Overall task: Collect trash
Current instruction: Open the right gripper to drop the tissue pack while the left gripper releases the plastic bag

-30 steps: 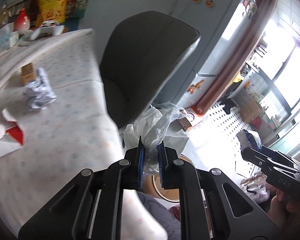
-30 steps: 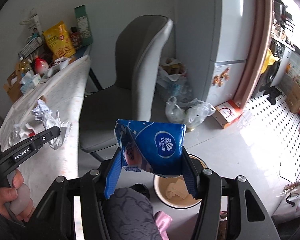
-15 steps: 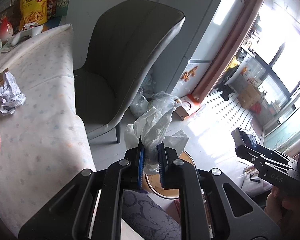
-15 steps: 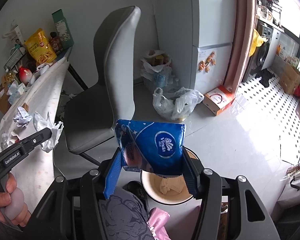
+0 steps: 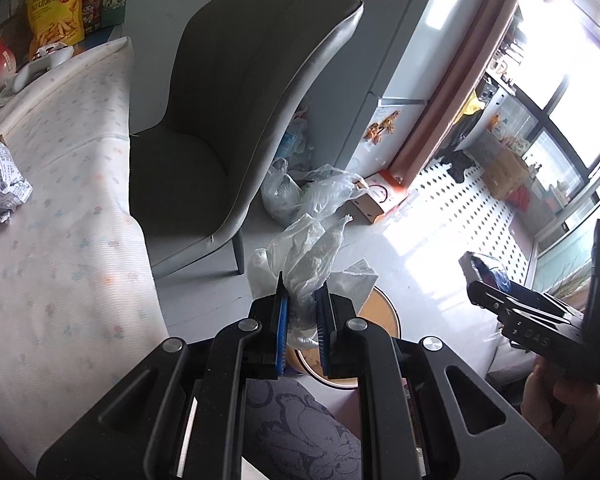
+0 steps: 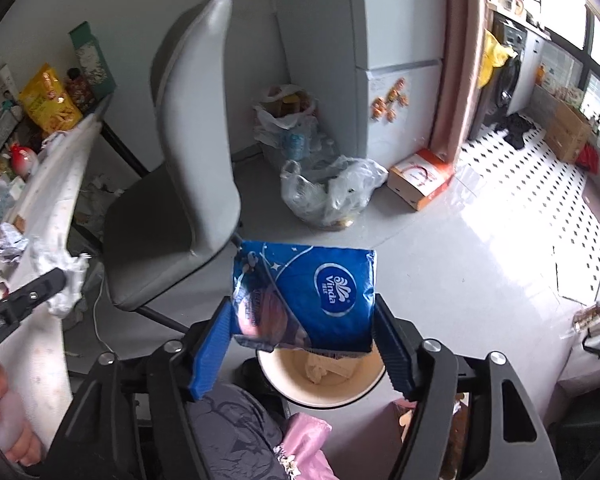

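My left gripper [image 5: 302,300] is shut on a crumpled clear plastic bag [image 5: 308,252] and holds it above the floor, over the near edge of a round tan trash bin [image 5: 380,316]. My right gripper [image 6: 304,320] is shut on a blue Vinda tissue wrapper [image 6: 316,296], held right above the trash bin [image 6: 324,384], which has paper in it. The right gripper also shows at the right of the left wrist view [image 5: 500,292], the left gripper at the left of the right wrist view [image 6: 40,288]. A crumpled printed paper ball [image 5: 0,184] lies on the table.
A grey chair [image 5: 228,120] stands between the table [image 5: 60,240] and the bin. Filled plastic bags [image 6: 328,192] and an orange-white box [image 6: 420,178] lie on the floor by the fridge [image 6: 396,60]. Snack packs [image 5: 54,4] stand at the table's far end.
Both grippers have moved away from the table toward the bin, each with its trash. The bin now sits closer under the blue wrapper and the plastic bag.
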